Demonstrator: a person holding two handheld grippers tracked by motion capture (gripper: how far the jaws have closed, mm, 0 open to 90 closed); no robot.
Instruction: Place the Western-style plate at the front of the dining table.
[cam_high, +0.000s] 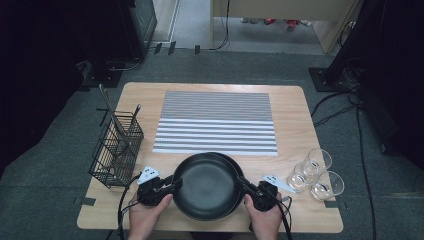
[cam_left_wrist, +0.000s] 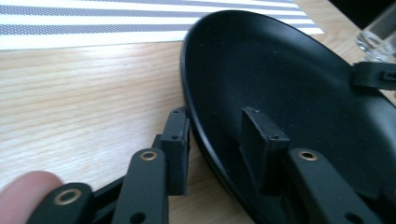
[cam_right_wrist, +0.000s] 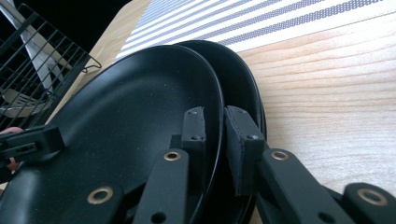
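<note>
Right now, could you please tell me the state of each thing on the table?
top plate: lying offset on the lower plate
lower plate: flat, underneath
left gripper: open, jaws straddling the top plate's rim
right gripper: jaws close about that rim, grip unclear
glasses: upright, empty
wire basket: upright, utensils inside

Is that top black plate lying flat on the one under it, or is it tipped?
Tipped. In the right gripper view the top plate rises off the lower plate, a gap showing between their rims.
</note>
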